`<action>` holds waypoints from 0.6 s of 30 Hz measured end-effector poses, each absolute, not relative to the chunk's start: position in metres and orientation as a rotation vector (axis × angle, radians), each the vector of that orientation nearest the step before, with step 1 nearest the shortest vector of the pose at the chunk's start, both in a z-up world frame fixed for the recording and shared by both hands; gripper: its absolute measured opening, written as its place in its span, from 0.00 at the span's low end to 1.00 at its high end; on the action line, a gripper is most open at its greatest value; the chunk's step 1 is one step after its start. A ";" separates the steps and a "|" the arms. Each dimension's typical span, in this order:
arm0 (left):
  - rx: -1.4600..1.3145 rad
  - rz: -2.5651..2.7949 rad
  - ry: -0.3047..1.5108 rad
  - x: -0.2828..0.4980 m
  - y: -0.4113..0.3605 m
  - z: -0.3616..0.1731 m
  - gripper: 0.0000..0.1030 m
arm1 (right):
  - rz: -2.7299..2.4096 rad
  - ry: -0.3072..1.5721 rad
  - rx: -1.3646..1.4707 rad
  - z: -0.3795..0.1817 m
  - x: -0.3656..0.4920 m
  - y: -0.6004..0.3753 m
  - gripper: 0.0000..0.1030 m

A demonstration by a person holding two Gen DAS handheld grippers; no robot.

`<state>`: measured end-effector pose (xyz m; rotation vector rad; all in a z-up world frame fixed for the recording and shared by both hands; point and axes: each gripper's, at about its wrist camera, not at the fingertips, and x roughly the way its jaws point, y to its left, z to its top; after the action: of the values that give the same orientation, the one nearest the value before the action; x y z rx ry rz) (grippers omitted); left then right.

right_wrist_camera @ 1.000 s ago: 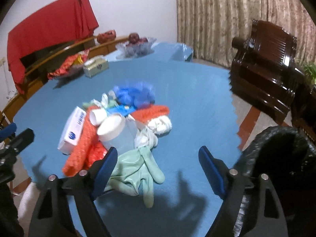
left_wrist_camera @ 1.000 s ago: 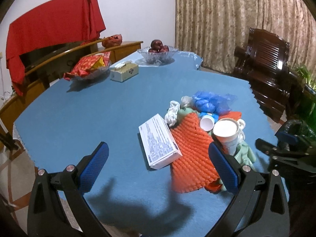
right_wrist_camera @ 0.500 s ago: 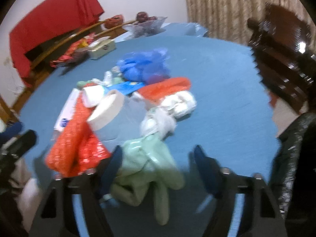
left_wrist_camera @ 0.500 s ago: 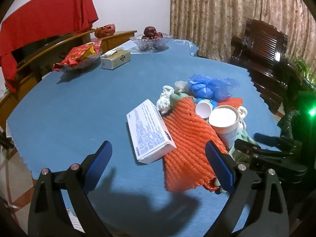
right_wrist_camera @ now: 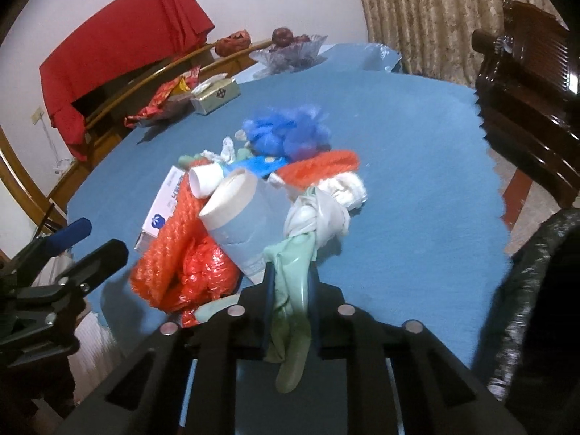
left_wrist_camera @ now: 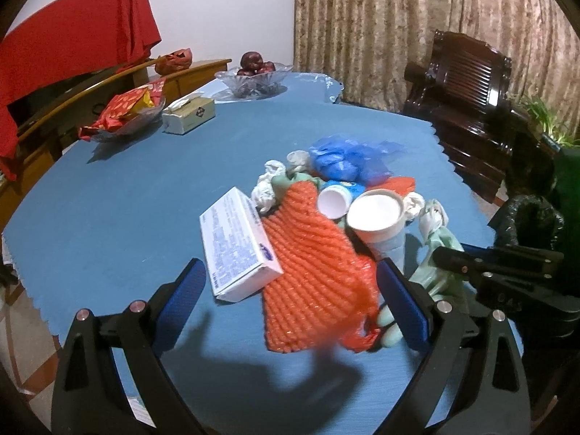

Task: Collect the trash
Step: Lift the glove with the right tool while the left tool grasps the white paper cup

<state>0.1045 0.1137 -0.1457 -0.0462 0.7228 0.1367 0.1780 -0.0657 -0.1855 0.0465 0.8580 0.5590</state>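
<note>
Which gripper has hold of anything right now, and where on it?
Right gripper is closing on the pale green rubber glove, pinched across its finger end. Left gripper is open, empty.

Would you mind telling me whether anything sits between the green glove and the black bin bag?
Nothing visible does: the green glove is between the closing right gripper's jaws, with only bare tablecloth toward the bin bag.

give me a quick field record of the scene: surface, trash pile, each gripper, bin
surface: blue tablecloth
trash pile: white box, orange net, paper cup, blue bag
left gripper: open, over box and net
right gripper: jaws closing, pinching green glove
bin: black-lined bin, at table edge
</note>
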 end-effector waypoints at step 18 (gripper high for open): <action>-0.021 0.013 0.726 0.146 0.055 -0.156 0.65 | 0.446 0.799 0.037 -0.163 0.182 -0.130 0.16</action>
<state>0.1456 0.0551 -0.1564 -0.0210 0.7264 0.0125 0.1825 -0.1300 -0.1634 0.0368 0.7985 0.4460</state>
